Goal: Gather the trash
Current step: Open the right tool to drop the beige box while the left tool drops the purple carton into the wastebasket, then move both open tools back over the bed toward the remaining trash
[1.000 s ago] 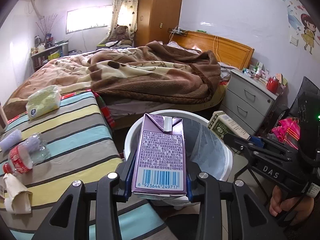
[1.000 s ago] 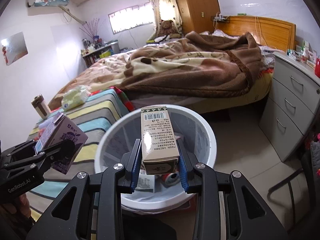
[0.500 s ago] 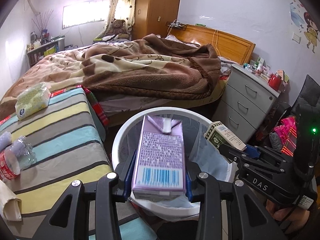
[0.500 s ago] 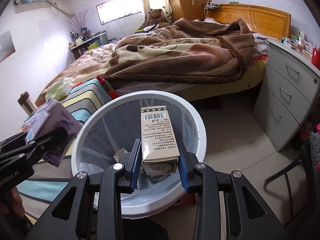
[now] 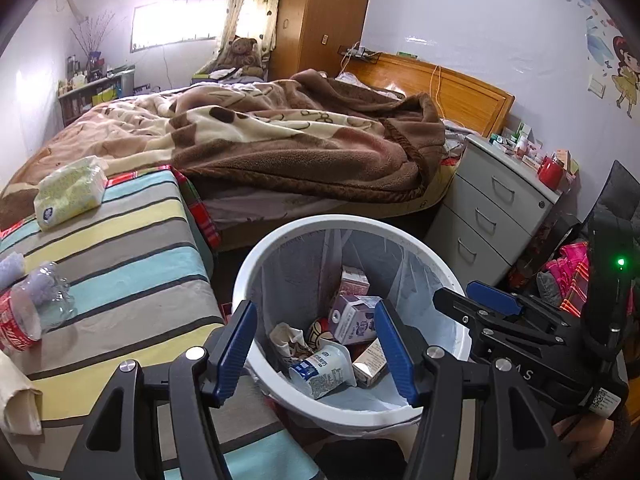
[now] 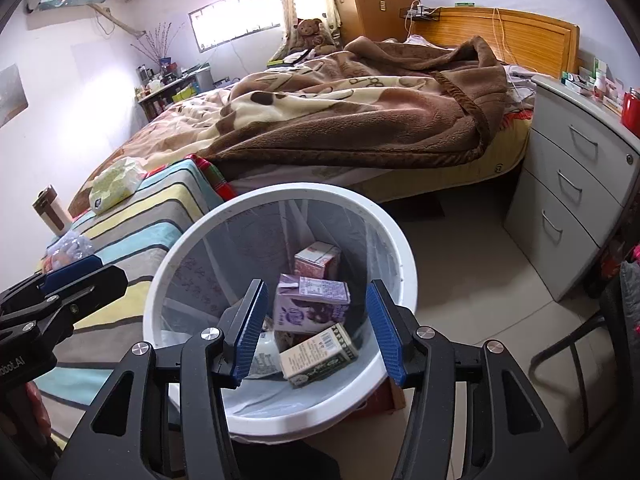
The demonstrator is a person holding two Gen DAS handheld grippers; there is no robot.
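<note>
Both hand-held grippers poised above bin [image 6: 404, 264], placed so released cartons fall straight in. Left hand-held gripper [image 5: 316, 344]: jaws just opened, spread, nothing between. Right hand-held gripper [image 6: 316, 330]: same, spread, empty.

Purple carton [image 6: 312, 304] on bin bottom, lying on side, centre. Green-beige carton [image 6: 318, 354] at 6 o'clock of it, tilted, touching. Pink carton [image 6: 316, 258] at 12 o'clock.

Uncollected, judged trash: crushed bottle [image 5: 34, 312] on striped counter [image 5: 132, 248], 9 o'clock of bin.

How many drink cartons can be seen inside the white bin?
3: a pink carton at the back, a purple carton in the middle, a green-and-cream carton nearest. More may be hidden beneath the other trash.
</note>
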